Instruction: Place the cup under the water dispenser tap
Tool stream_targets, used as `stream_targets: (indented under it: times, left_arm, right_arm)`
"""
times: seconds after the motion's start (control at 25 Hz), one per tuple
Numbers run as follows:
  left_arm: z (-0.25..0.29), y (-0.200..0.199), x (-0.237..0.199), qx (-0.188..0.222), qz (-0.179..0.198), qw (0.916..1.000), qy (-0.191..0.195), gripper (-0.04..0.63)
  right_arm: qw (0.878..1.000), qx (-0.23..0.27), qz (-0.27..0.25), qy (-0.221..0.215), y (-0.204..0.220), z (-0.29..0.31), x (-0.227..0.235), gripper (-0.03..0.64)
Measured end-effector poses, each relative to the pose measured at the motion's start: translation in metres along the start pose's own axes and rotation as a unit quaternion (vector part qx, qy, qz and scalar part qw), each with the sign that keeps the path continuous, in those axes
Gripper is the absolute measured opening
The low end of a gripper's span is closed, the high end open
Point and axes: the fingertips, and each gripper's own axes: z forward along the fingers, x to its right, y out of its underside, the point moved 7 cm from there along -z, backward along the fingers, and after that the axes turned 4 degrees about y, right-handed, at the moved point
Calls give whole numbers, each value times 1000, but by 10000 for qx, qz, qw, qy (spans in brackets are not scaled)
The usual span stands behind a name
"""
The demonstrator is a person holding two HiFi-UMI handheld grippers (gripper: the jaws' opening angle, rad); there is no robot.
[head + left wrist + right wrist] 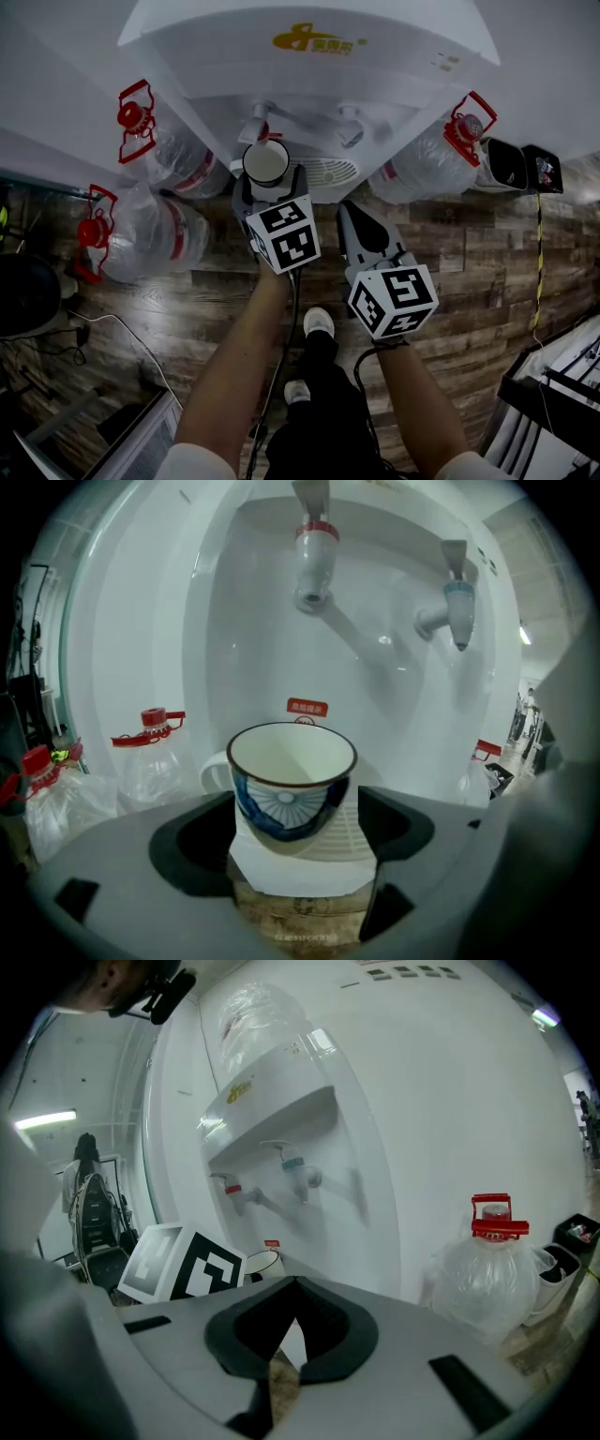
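A white cup (265,161) with a blue pattern and a dark rim is held upright at the white water dispenser (309,56). My left gripper (269,184) is shut on the cup's sides. In the left gripper view the cup (292,778) sits between the jaws with its handle to the left, above the drip grille (349,834). The red tap (316,550) is straight above it, and the blue tap (457,600) is to the right. My right gripper (354,214) hangs shut and empty beside the left one, in front of the dispenser base. Its closed jaw tips (292,1283) hold nothing.
Large clear water bottles with red caps stand on the wooden floor either side of the dispenser: two at the left (178,159) (141,232), one at the right (427,157) (492,1274). Black bins (508,165) and a yellow cable (539,253) are at far right. The person's shoes (317,323) are below.
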Motion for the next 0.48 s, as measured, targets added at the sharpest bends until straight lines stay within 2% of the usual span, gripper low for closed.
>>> stream_targets:
  times: [0.24, 0.48]
  left_arm:
    - [-13, 1, 2, -8, -19, 10000, 48, 437]
    - [-57, -3, 4, 15, 31, 9997, 232, 436]
  right_arm:
    - [10000, 2, -34, 37, -1, -7, -1, 21]
    - [9999, 96, -126, -33, -20, -26, -20, 21]
